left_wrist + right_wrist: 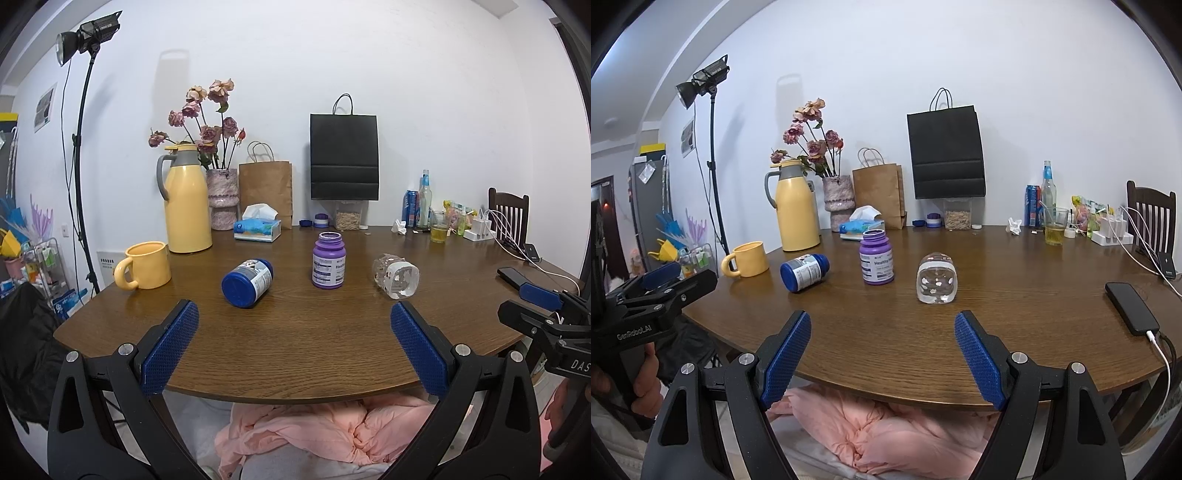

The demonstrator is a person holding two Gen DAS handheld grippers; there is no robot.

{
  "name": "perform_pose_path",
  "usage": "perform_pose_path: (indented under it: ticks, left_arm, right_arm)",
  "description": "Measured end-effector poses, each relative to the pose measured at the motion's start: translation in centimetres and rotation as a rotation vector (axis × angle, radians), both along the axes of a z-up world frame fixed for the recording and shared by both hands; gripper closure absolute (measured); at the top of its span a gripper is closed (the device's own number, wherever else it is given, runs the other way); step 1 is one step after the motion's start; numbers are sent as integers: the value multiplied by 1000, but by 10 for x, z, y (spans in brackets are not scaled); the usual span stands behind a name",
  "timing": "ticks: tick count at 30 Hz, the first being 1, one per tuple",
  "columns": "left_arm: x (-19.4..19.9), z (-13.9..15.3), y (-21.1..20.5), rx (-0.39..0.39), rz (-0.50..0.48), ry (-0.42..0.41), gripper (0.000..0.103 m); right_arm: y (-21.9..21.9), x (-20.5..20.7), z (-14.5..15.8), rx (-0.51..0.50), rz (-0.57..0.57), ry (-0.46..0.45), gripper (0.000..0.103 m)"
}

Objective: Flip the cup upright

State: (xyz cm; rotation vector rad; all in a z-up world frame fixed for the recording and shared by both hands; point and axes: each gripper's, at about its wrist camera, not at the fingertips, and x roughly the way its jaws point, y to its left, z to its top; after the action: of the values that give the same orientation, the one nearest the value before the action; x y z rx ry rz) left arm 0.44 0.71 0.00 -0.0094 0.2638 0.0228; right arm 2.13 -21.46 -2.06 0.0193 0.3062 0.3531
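Right wrist view: the clear glass cup with white spots (936, 282) lies on its side on the brown wooden counter (1015, 302), right of an upright purple bottle (875, 257); right claw (882, 354) and left claw (294, 345) both gape empty at the near edge

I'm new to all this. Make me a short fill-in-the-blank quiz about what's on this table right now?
1. The clear glass cup lies on its ____.
2. The purple bottle stands upright with its cap ____.
3. The blue-capped bottle lies left of the purple bottle and right of the ____ mug.
4. The fingers of both the left gripper and the right gripper are spread ____.

Answers: side; off; yellow; open
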Motion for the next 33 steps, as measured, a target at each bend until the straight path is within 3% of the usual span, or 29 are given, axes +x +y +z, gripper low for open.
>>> perform_pose_path:
  ticks: [33]
  left_arm:
    - [0,2,-1,4,3,15,0]
  right_arm:
    - [-3,10,0,19,-4,29,19]
